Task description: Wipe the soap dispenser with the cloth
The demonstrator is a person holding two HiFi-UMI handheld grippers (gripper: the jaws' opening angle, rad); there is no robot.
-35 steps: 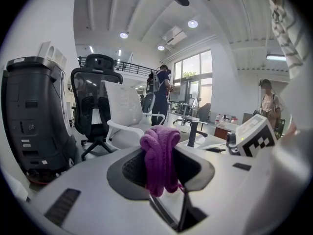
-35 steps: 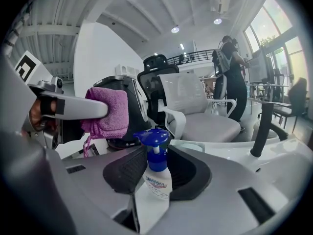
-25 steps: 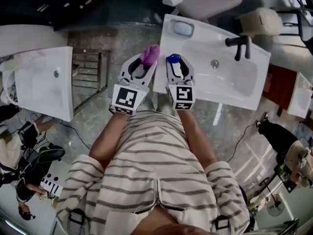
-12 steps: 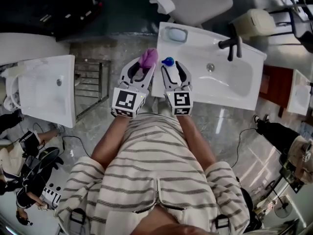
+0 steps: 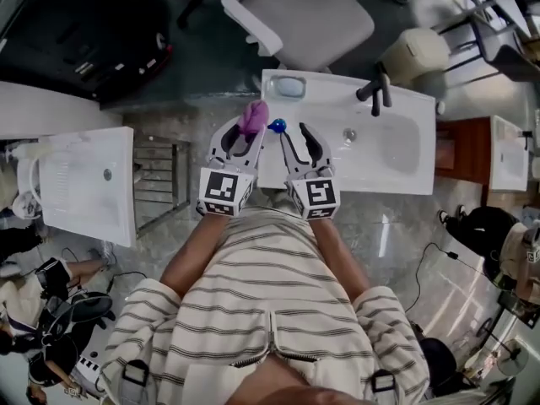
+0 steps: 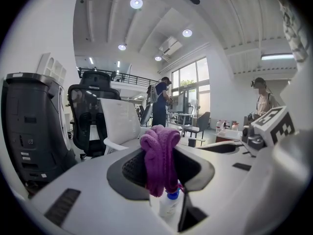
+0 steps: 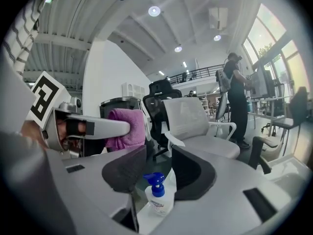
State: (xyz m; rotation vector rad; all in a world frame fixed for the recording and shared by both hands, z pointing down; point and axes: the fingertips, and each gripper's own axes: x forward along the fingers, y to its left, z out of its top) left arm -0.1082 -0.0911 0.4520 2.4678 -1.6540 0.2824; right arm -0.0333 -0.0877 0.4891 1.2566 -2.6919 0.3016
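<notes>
Currently you are clamping the bunched purple cloth (image 5: 255, 113) in the left hand-held gripper (image 5: 251, 126), clear of the white blue-pumped soap dispenser (image 7: 159, 199) standing on the white washbasin (image 5: 396, 154). The right hand-held gripper (image 5: 297, 135) is closing on nothing, so wiping is probably not under way.

This is a big open office hall, and it seems to be used also as a lab. The ceiling is high, with round lamps (image 6: 136, 3), a balcony railing (image 6: 120, 76) and tall windows (image 6: 193, 80). A white office chair (image 5: 304, 15) and a black one (image 6: 88, 114) stand around. A person (image 7: 237, 94) stands at desks with screens (image 7: 261, 84). One white washbasin (image 5: 396, 150) and a second one (image 5: 84, 184) stand free on the shiny stone floor (image 5: 380, 222).
</notes>
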